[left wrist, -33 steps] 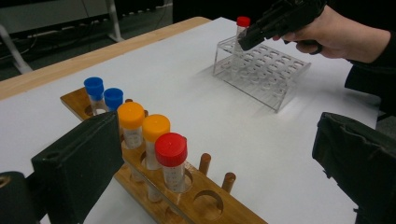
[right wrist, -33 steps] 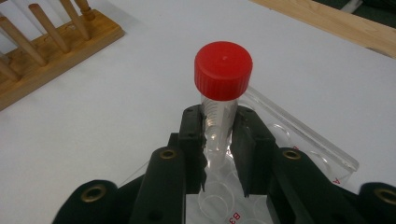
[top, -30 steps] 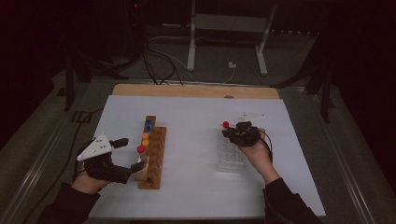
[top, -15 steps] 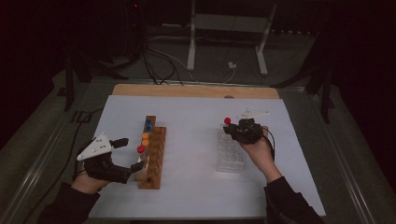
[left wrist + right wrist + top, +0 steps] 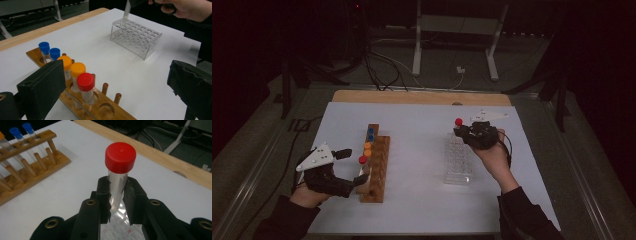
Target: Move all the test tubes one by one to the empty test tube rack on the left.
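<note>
The right gripper (image 5: 460, 131) is clamped on a clear tube with a red cap (image 5: 120, 157), and the jaws press on the tube body below the cap. The tube stands almost upright between the jaws. In the high view this tube (image 5: 458, 121) is above the far end of the clear plastic rack (image 5: 458, 161), and in the left gripper view its lower tip comes down to the far corner of the rack (image 5: 136, 37); if it touches the rack there cannot be told. The holes of the clear rack that show hold no tubes.

The wooden rack (image 5: 375, 167) lies on the left part of the white surface (image 5: 417, 130), well apart from the clear rack. It holds five tubes in one row: two with blue caps (image 5: 49, 50) at the far end, then two with orange caps (image 5: 72, 65), then one with a red cap (image 5: 85, 81) nearest to the left gripper. The next holes toward the near end of the wooden rack hold no tubes, and short wooden pegs stand beside them.

The left gripper (image 5: 364, 176) rests just beside the near part of the wooden rack. Its jaws are wide apart and nothing is between them.
</note>
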Available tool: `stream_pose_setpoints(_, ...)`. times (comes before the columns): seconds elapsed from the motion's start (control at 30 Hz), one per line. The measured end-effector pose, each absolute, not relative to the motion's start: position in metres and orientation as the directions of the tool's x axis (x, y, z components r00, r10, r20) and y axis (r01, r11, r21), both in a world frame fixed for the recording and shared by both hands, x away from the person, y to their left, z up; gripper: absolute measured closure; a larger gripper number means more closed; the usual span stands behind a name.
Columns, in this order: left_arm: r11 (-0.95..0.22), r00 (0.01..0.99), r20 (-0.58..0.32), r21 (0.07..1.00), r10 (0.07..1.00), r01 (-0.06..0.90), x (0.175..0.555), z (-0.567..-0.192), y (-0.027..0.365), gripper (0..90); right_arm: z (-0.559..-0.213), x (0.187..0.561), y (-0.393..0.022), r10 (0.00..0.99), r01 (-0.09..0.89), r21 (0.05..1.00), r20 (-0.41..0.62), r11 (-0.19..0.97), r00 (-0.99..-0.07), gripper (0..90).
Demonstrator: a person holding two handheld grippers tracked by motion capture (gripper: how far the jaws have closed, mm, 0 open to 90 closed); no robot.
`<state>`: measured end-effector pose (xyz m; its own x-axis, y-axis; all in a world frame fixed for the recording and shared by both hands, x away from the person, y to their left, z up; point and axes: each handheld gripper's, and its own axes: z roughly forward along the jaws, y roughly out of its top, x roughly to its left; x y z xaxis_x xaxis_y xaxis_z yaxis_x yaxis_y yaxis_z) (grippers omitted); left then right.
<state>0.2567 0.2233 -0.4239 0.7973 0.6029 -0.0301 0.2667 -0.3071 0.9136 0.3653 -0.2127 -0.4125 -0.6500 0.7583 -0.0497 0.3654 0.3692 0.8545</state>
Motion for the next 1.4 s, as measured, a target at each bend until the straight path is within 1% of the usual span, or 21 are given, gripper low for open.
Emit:
stream_pose_setpoints(0.2, -0.301, 0.804, -0.032, 0.918, 0.593, 0.259, 0.257, -0.419, 0.221, 2.5, -0.398, 0.355, -0.209, 0.734, 0.329, 0.862, -0.07, 0.385, -0.675, 75.3)
stream_pose_setpoints(0.4, -0.301, 0.815, -0.034, 0.92, 0.578, 0.251, 0.257, -0.413, 0.214, 2.5, -0.391, 0.344, -0.201, 0.703, 0.304, 0.865, -0.077, 0.4, -0.707, 75.3)
stream_pose_setpoints(0.87, -0.334, 0.846, -0.015, 0.915, 0.532, 0.226, 0.259, -0.404, 0.188, 2.6, -0.407, 0.323, -0.177, 0.628, 0.285, 0.854, -0.062, 0.436, -0.776, 75.3)
stream_pose_setpoints(1.07, -0.348, 0.849, -0.019, 0.907, 0.528, 0.237, 0.263, -0.404, 0.178, 2.7, -0.412, 0.313, -0.169, 0.599, 0.273, 0.852, -0.058, 0.447, -0.799, 75.3)
stream_pose_setpoints(1.4, -0.358, 0.866, -0.016, 0.906, 0.5, 0.224, 0.264, -0.403, 0.163, 3.3, -0.421, 0.293, -0.154, 0.54, 0.245, 0.843, -0.064, 0.479, -0.839, 75.3)
